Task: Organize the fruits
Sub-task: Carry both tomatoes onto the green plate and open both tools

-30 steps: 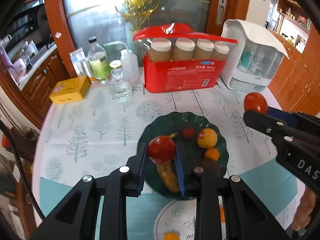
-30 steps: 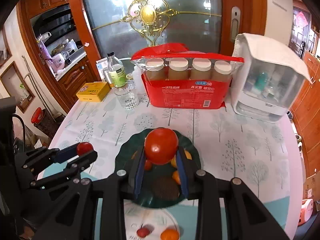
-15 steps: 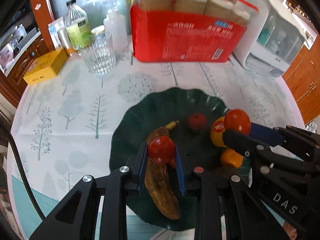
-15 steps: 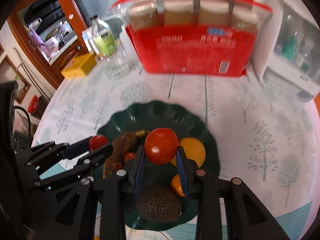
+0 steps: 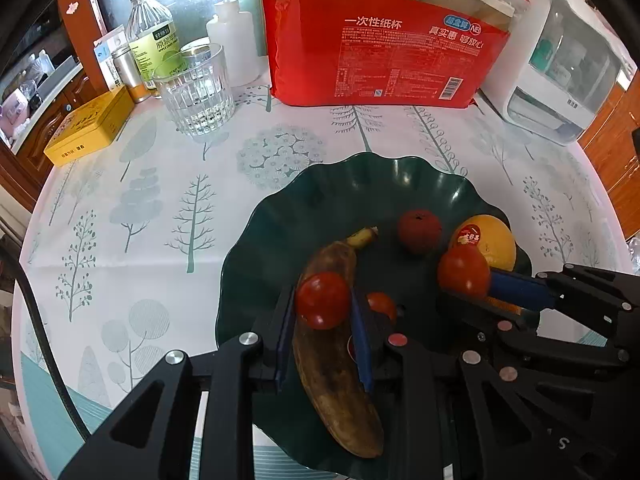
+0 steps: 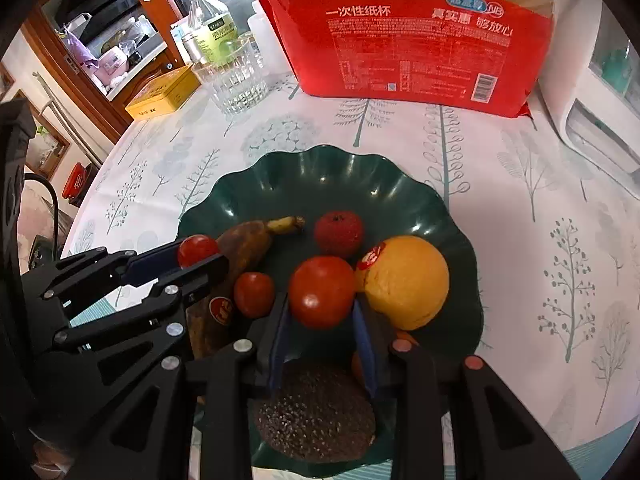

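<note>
A dark green scalloped plate point(image 5: 360, 176) point(image 6: 320, 168) holds a browned banana point(image 5: 336, 392) point(image 6: 244, 244), a small dark red fruit point(image 5: 419, 230) point(image 6: 338, 229), a stickered orange point(image 5: 486, 240) point(image 6: 404, 280), a small tomato point(image 6: 253, 293) and a dark avocado point(image 6: 316, 420). My left gripper point(image 5: 322, 304) point(image 6: 196, 254) is shut on a small red tomato point(image 5: 322, 298) just above the banana. My right gripper point(image 6: 321, 300) point(image 5: 464, 280) is shut on a larger red tomato point(image 6: 321, 291) low over the plate, beside the orange.
Behind the plate stand a red pack of paper cups point(image 5: 380, 48), a drinking glass point(image 5: 196, 92), a green-labelled bottle point(image 5: 154, 40), a white squeeze bottle point(image 5: 236, 44), a yellow tin point(image 5: 90, 126) and a white appliance point(image 5: 560, 64). The tablecloth has tree prints.
Both grippers have moved forward and down over the plate, each still holding its tomato. The plate and the items behind it look much closer.
</note>
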